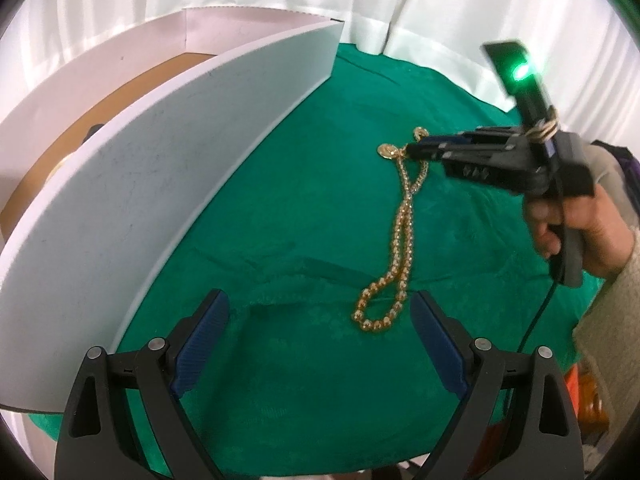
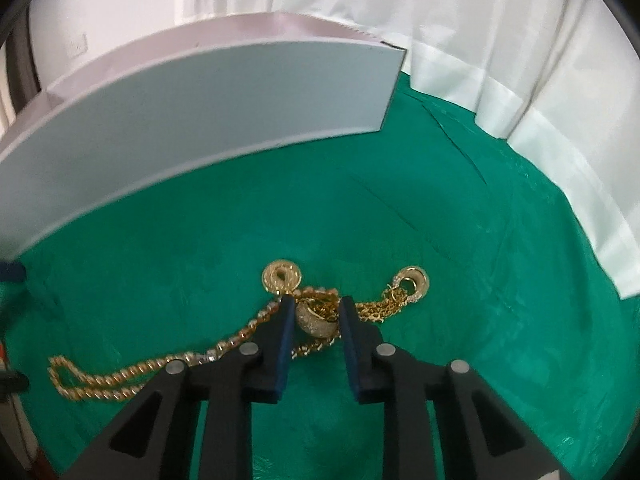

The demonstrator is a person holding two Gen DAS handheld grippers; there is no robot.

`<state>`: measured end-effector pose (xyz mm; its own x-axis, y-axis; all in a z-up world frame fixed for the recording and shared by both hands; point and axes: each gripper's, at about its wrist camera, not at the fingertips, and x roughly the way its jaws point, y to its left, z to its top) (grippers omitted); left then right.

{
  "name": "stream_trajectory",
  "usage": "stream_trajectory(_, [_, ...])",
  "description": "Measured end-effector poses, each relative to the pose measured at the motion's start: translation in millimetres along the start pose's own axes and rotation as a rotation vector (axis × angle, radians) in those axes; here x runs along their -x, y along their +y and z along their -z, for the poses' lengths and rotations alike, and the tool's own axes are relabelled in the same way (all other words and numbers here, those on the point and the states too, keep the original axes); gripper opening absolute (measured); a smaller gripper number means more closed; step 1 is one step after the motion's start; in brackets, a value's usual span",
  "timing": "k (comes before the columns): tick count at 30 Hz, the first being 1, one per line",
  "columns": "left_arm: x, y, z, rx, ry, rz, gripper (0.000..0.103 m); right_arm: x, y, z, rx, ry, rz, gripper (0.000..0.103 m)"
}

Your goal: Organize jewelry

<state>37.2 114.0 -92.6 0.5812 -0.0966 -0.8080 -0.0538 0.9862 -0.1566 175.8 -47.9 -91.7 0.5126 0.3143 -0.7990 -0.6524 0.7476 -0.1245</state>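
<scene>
A gold bead necklace (image 1: 402, 240) lies stretched on the green cloth (image 1: 300, 220); it also shows in the right wrist view (image 2: 132, 372). At its far end lie a round gold pendant (image 2: 281, 276), a gold ring-shaped piece (image 2: 414, 280) on fine chains, and a glittery gold ring (image 2: 316, 322). My right gripper (image 2: 314, 312) is closed around the glittery ring, pads touching its sides; it also shows in the left wrist view (image 1: 416, 150). My left gripper (image 1: 320, 312) is open and empty, near the necklace's loop end.
A white open box (image 1: 160, 152) with a brown floor stands on the cloth at the left; it also shows in the right wrist view (image 2: 224, 92). White curtains (image 2: 480, 40) hang behind. The person's hand (image 1: 568, 224) holds the right gripper.
</scene>
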Motion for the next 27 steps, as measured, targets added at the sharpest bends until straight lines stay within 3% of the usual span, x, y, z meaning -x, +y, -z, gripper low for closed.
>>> stream_trajectory(8, [-2.6, -2.1, -0.1, 0.002, 0.0, -0.002, 0.093, 68.1, -38.8, -18.4, -0.3, -0.078, -0.244, 0.022])
stream_trajectory(14, [-4.6, -4.5, 1.2, -0.007, 0.003, -0.008, 0.093, 112.5, -53.7, -8.1, -0.417, -0.127, -0.369, 0.022])
stream_trajectory(21, [-16.1, -19.4, 0.9, -0.072, 0.019, -0.023, 0.093, 158.8, -63.5, 12.0, -0.473, -0.201, -0.412, 0.022])
stream_trajectory(27, [-41.7, -29.0, -2.2, -0.136, 0.052, -0.074, 0.093, 199.5, -71.7, 25.4, -0.485, -0.284, -0.383, 0.022])
